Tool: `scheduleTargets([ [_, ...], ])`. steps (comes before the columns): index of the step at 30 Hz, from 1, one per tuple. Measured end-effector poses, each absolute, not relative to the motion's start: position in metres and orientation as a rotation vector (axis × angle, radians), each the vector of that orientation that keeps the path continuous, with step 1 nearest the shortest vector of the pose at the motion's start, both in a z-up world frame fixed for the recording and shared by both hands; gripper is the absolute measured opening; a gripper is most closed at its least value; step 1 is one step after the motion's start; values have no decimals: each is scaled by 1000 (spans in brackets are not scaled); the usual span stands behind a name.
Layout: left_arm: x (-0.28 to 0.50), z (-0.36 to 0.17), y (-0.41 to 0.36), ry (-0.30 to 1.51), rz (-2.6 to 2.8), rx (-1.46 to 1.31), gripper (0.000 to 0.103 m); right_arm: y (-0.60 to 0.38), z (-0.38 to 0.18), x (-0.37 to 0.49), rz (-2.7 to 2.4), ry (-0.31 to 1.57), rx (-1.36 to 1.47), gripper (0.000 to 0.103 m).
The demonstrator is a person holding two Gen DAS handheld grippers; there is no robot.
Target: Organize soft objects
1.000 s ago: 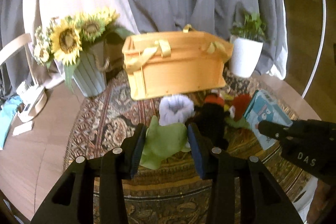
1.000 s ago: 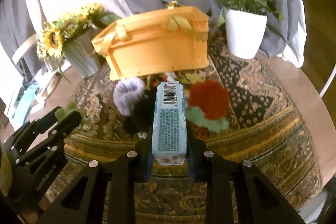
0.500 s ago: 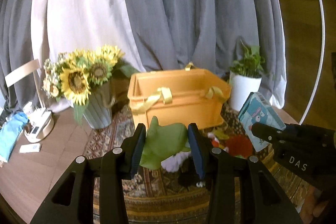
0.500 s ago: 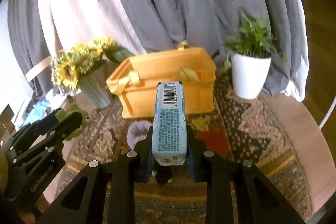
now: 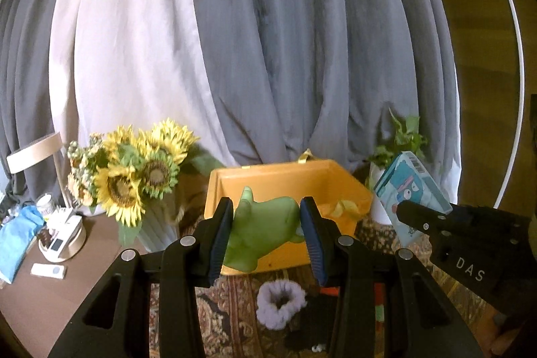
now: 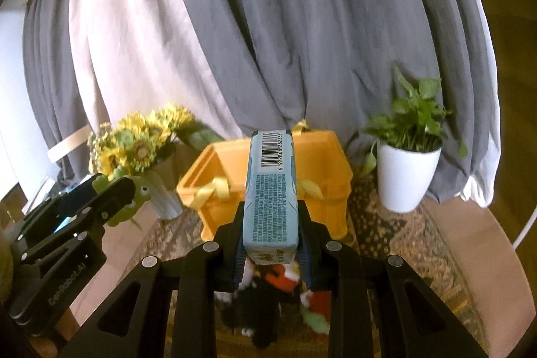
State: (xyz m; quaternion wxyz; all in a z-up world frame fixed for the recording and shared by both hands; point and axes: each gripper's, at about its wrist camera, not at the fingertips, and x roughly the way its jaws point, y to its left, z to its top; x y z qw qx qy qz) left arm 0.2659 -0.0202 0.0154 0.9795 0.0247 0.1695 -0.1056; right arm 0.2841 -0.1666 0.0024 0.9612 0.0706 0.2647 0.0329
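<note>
Left wrist view: your left gripper [image 5: 266, 228] is clamped on the green plush toy [image 5: 263, 230], both pads pressed into its sides, the toy held in the air in front of the orange basket [image 5: 349, 187]. Risk, judged: the plush is squashy and gripped across its middle, so a quick swing could let it squirm out and drop on the patterned rug [image 5: 231, 321] short of the basket. The basket's yellow ribbon handles [image 6: 209, 192] droop over its rim and could snag a jaw on the way in. A purple scrunchie [image 5: 280, 304] and other soft things lie on the rug below, near the basket's front wall, not yet sorted. To the right, your right gripper [image 6: 270, 244] is closed tight on the blue tissue pack [image 6: 271, 193], held lengthwise, barcode end pointing at the basket. Both grippers hang just beside each other; releasing together risks a knock between them over the opening.
</note>
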Motion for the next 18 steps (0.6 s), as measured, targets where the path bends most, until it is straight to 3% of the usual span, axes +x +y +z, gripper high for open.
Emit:
scheduleTargets([
  [5,281,26,-24,311,-211,55,34,-168,13,302,76,509,145,27],
  [7,290,30,-25,302,-205,57,10,-168,16,311,81,501,143,27],
  [12,329,32,-28,317,-229,61,4,-165,19,337,94,494,132,27],
  [18,379,34,-26,350,-221,70,3,-161,19,387,116,501,131,27],
])
